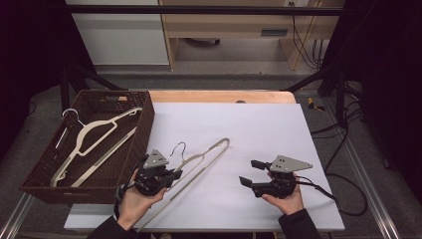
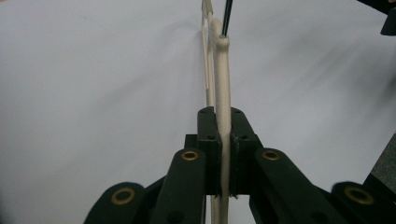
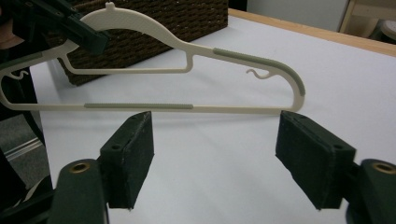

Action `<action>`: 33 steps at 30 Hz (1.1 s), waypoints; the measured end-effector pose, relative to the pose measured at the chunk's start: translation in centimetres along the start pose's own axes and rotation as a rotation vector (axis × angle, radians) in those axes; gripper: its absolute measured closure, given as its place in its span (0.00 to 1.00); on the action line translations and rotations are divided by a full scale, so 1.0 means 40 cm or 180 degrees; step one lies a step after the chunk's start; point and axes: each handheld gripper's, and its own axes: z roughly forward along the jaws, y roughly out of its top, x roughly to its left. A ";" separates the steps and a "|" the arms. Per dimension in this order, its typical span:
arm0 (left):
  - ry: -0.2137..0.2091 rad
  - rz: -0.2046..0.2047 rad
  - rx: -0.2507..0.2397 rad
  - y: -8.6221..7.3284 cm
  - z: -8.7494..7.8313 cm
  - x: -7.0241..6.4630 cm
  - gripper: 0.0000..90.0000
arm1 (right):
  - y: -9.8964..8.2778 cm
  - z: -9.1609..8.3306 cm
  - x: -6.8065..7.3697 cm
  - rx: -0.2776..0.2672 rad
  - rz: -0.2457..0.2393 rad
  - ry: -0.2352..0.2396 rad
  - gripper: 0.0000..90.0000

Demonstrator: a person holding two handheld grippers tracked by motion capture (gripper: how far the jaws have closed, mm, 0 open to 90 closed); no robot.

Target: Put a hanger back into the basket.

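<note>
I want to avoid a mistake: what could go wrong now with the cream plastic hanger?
1. The left gripper clamps the cream plastic hanger alone, near one shoulder; its long far end could sag or swing.
2. The dark woven basket is close; the metal hook might catch its rim.

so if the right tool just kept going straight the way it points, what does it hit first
Most likely the cream hanger that the left tool holds clamped: its lower bar crosses just beyond the open right tool. The wicker basket sits behind it. Depth is hard to judge, so it might pass beneath the bar.
</note>
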 end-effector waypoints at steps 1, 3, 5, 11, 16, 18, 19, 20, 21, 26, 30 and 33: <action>-0.0024 -0.0003 -0.0022 0.001 -0.004 0.001 0.95 | 0.000 -0.006 -0.004 -0.0020 0.0014 -0.0030 0.27; -0.0109 -0.0026 -0.0090 0.006 -0.016 0.005 0.95 | 0.002 -0.015 -0.009 -0.0054 0.0035 -0.0058 0.25; -0.0164 -0.0001 -0.0136 0.012 -0.030 0.008 0.95 | 0.003 -0.026 -0.014 -0.0071 0.0053 -0.0106 0.22; -0.0241 0.0128 -0.0353 0.041 -0.097 0.015 0.95 | 0.010 -0.051 -0.025 -0.0125 0.0101 -0.0246 0.14; -0.0291 0.0236 -0.0535 0.074 -0.159 0.024 0.95 | 0.011 -0.067 -0.032 -0.0154 0.0124 -0.0361 0.09; -0.0294 0.0304 -0.0563 0.086 -0.175 0.029 0.95 | 0.012 -0.073 -0.034 -0.0154 0.0126 -0.0421 0.08; -0.0286 0.0347 -0.0567 0.092 -0.184 0.032 0.95 | 0.012 -0.075 -0.035 -0.0151 0.0131 -0.0416 0.08; -0.0281 0.0377 -0.0581 0.099 -0.192 0.037 0.95 | 0.012 -0.077 -0.036 -0.0158 0.0137 -0.0433 0.08; -0.0285 0.0403 -0.0595 0.104 -0.197 0.041 0.95 | 0.012 -0.079 -0.038 -0.0152 0.0126 -0.0433 0.08; -0.0280 0.0458 -0.0667 0.142 -0.239 0.091 0.95 | 0.012 -0.085 -0.042 -0.0154 0.0152 -0.0454 0.08; -0.0198 0.0443 -0.0685 0.160 -0.256 0.127 0.95 | 0.011 -0.088 -0.045 -0.0159 0.0179 -0.0481 0.07; -0.0164 0.0422 -0.0706 0.172 -0.269 0.159 0.95 | 0.012 -0.092 -0.046 -0.0165 0.0169 -0.0478 0.07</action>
